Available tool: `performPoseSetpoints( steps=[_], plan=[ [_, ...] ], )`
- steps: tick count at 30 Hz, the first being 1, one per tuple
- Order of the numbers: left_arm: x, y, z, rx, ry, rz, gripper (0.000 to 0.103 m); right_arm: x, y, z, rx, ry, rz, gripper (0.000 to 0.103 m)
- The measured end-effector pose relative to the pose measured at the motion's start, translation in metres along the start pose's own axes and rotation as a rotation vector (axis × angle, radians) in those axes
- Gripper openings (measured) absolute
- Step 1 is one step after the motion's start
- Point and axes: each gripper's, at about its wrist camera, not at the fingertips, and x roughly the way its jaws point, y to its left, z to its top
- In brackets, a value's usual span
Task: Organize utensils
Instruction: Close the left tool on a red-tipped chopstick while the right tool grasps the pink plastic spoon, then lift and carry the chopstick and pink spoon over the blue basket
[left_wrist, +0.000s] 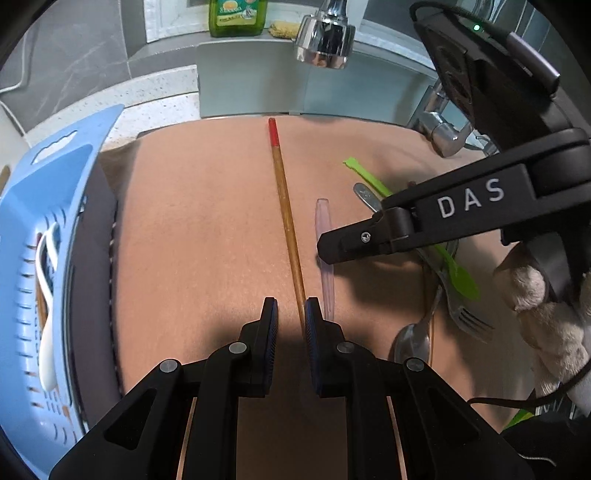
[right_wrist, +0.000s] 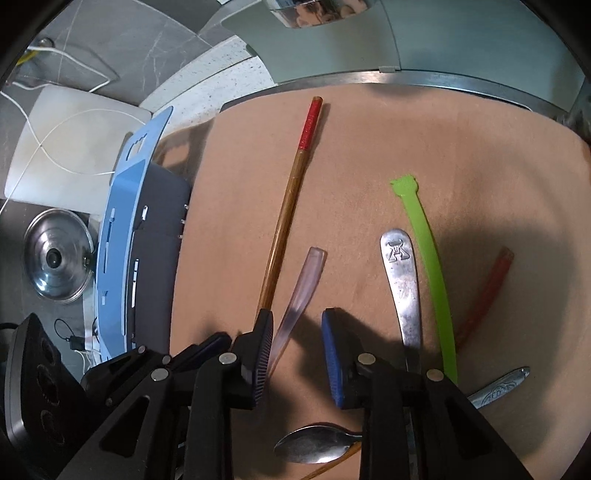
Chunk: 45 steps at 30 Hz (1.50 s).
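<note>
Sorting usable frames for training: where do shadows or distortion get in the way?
Left wrist view: fisheye bends the blue basket; right gripper shadows the cloth. Right wrist view: a dark shadow covers the steel handle and green spoon; the edges curve.

A peach cloth (right_wrist: 369, 155) carries a chopstick (right_wrist: 286, 206), clear spoon (right_wrist: 297, 295), fork (right_wrist: 404, 288) and green spoon (right_wrist: 430, 258).
</note>
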Motion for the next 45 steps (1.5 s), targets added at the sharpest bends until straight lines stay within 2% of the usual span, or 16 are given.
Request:
performPoseSetpoints(
  steps=[4, 7, 12, 21, 25, 28, 33, 45],
  plan=[
    [0.007, -0.005, 0.001, 0.031, 0.028, -0.005, 0.014, 0.002, 0.001, 0.001, 0.028, -0.001, -0.023, 0.025],
    [0.009, -0.012, -0.001, 0.07, 0.04, 0.033, 0.011, 0.004, 0.008, 0.001, 0.022, -0.007, -0.072, 0.025],
    [0.003, -0.005, -0.008, 0.053, 0.049, 0.032, 0.005, 0.008, 0.021, 0.001, -0.02, -0.016, -0.162, 0.021],
    [-0.015, 0.004, -0.04, 0.018, 0.05, 0.027, 0.004, 0.01, 0.034, -0.002, -0.091, -0.041, -0.237, 0.014],
    [-0.02, 0.005, -0.046, 0.023, 0.057, 0.027, 0.005, 0.007, 0.03, -0.001, -0.075, -0.037, -0.224, 0.013],
    [-0.02, 0.002, -0.035, 0.034, 0.042, 0.03, 0.017, 0.006, 0.028, -0.004, -0.045, -0.027, -0.209, 0.013],
    [-0.011, 0.0, -0.013, 0.056, 0.031, 0.017, 0.017, 0.004, 0.02, -0.014, 0.055, -0.02, -0.141, 0.014],
    [0.025, 0.004, 0.024, 0.139, 0.064, 0.008, 0.017, 0.003, 0.015, -0.016, 0.066, -0.047, -0.152, 0.01]
  ],
)
